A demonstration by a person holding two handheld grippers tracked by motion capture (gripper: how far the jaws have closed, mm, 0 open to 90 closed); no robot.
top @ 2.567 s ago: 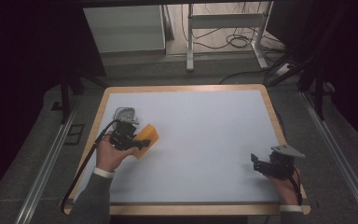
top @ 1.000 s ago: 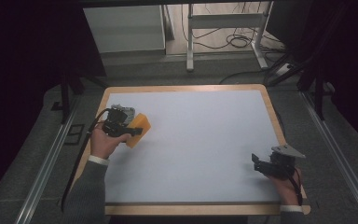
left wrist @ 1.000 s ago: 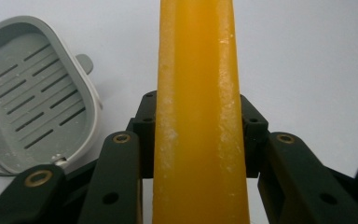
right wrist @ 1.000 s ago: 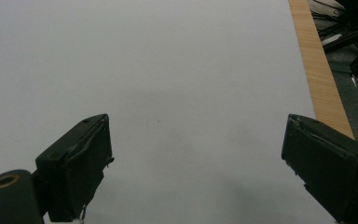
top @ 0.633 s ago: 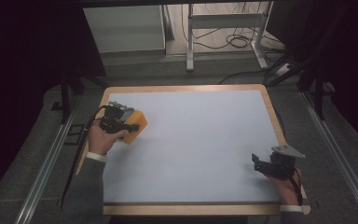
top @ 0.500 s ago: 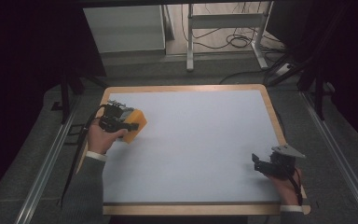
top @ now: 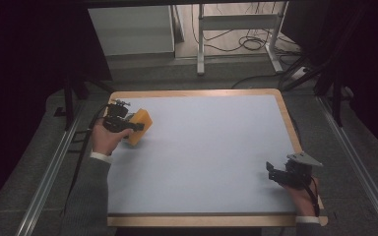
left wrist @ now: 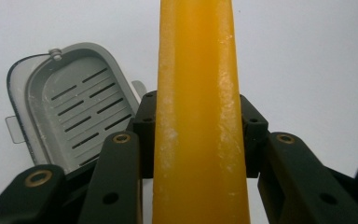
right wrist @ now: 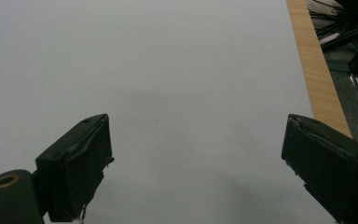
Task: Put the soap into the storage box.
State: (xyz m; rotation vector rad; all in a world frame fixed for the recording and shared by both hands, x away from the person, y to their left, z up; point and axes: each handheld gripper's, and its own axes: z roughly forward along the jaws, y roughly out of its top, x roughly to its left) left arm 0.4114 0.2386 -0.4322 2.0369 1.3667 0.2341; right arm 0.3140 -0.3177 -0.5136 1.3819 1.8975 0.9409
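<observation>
No brand, label or writing can be read on anything here. The left tool (top: pixel 128 127) is clamped on a yellow-orange sponge (top: pixel 141 126), which it holds at the far left corner of the surface (top: pixel 202 157). In the left gripper view the sponge (left wrist: pixel 199 112) stands edge-on between the two black jaws as a tall, narrow slab, slightly tapered toward the top, with a matte, finely pored face and pale whitish scuffs along its edges. The jaws press on both of its flat sides, and brass-coloured rivets show on the black jaw arms.

Behind the sponge in that view lies a grey plastic tray (left wrist: pixel 72 105) with rounded corners, a raised rim, rows of short slanted slots in its floor and a small tab on one side. It rests flat on the surface, just beside the held sponge.

The surface is a smooth, pale grey-white sheet framed by a light wooden border (top: pixel 290 128). The right tool (top: pixel 274 174) rests near the right front corner, well apart from the sponge, with a grey three-cornered plate on top. In the right gripper view its jaws stand wide apart over bare surface, with black, slightly frayed pads (right wrist: pixel 86 170) and nothing between them.
</observation>
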